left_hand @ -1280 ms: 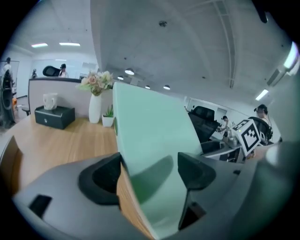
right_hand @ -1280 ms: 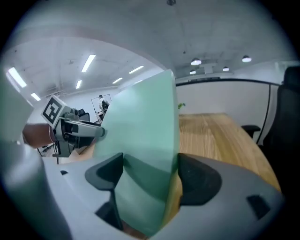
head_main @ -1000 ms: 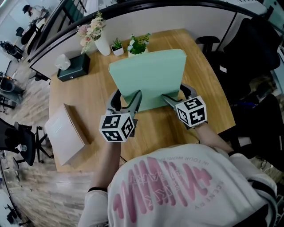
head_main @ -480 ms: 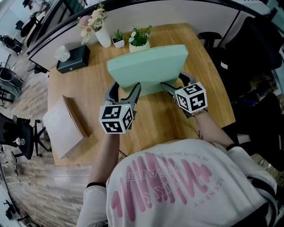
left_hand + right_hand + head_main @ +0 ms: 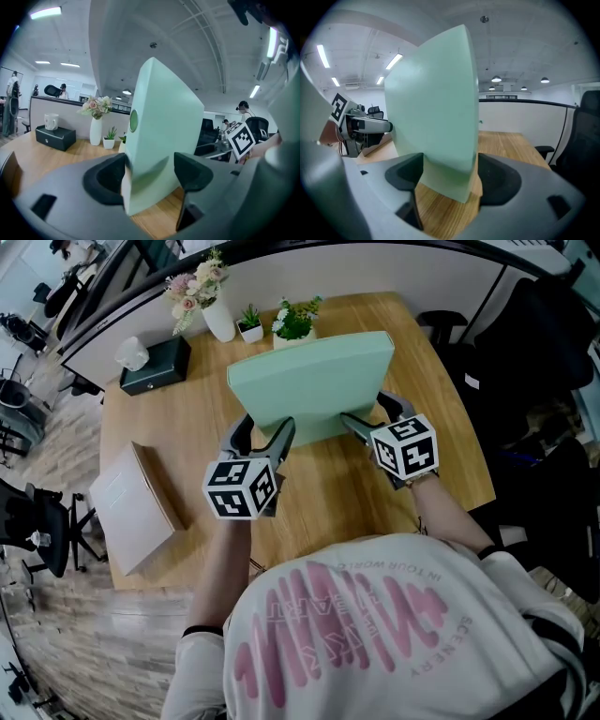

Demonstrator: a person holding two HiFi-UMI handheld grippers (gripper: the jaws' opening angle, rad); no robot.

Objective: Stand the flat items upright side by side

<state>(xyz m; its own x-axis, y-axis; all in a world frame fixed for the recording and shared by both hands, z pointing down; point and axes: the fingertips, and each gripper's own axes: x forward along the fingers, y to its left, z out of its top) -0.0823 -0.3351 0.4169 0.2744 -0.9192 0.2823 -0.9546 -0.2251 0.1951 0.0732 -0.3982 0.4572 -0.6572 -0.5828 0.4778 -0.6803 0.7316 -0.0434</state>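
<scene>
A mint-green flat box (image 5: 309,390) stands upright on its long edge on the wooden table (image 5: 328,493). My left gripper (image 5: 262,432) holds its lower left corner; the jaws are closing, with the box (image 5: 159,140) between the pads and both pads touching it. At the lower right corner my right gripper (image 5: 370,413) is shut on the box (image 5: 436,108), one pad against each face. A second flat box (image 5: 131,512), white with a brown side, lies flat near the table's left edge.
Along the far edge stand a black tissue box (image 5: 155,362), a white vase of flowers (image 5: 217,315) and two small potted plants (image 5: 295,324). A partition wall runs behind them. A black chair (image 5: 450,329) stands off the table's right side.
The green box stays upright between both grippers. The left gripper's marker cube has shifted slightly to the left and down.
</scene>
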